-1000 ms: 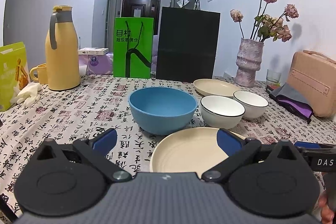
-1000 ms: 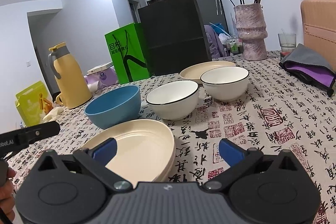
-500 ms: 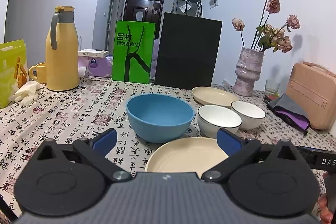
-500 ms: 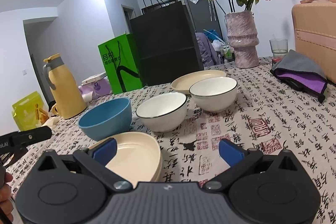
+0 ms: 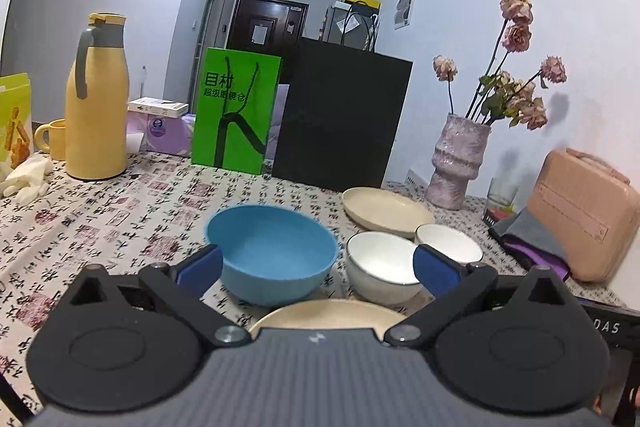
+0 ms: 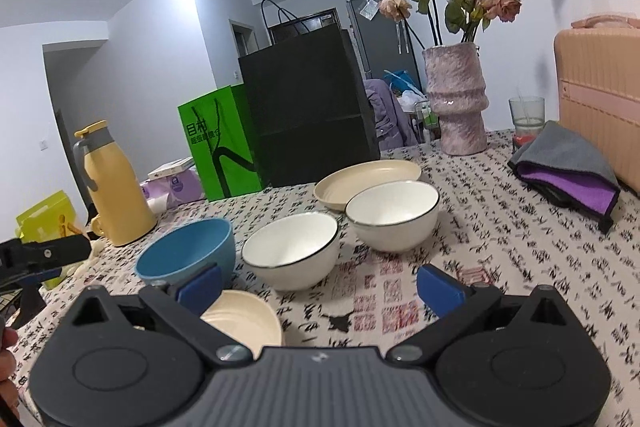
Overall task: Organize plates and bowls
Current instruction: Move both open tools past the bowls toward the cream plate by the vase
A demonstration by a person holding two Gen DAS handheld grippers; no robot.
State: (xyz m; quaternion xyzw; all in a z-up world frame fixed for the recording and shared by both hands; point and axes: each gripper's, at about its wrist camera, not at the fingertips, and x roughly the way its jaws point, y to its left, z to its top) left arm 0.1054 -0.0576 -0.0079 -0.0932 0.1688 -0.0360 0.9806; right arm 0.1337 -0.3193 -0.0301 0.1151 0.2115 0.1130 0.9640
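A blue bowl (image 5: pixel 276 253) stands mid-table, also in the right wrist view (image 6: pixel 188 253). Two white black-rimmed bowls (image 5: pixel 380 267) (image 5: pixel 450 247) stand to its right; they show in the right wrist view as a nearer one (image 6: pixel 292 251) and a farther one (image 6: pixel 394 215). A cream plate (image 5: pixel 386 211) (image 6: pixel 366 181) lies behind them. A nearer cream plate (image 5: pixel 328 313) (image 6: pixel 246 321) lies just in front of both grippers. My left gripper (image 5: pixel 316 267) is open and empty, above the near plate. My right gripper (image 6: pixel 320 287) is open and empty, right of that plate.
A yellow thermos (image 5: pixel 96 99) and mug (image 5: pixel 50 139) stand far left. A green bag (image 5: pixel 234 111) and black bag (image 5: pixel 340 115) stand at the back. A vase of dried flowers (image 5: pixel 460 163), a glass (image 6: pixel 526 115), a grey-purple cloth (image 6: pixel 568 163) and a pink case (image 5: pixel 580 211) are on the right.
Both grippers have pulled back and lifted; the near cream plate has slid lower in both views, now mostly hidden under the gripper bodies. The dishes have not moved.
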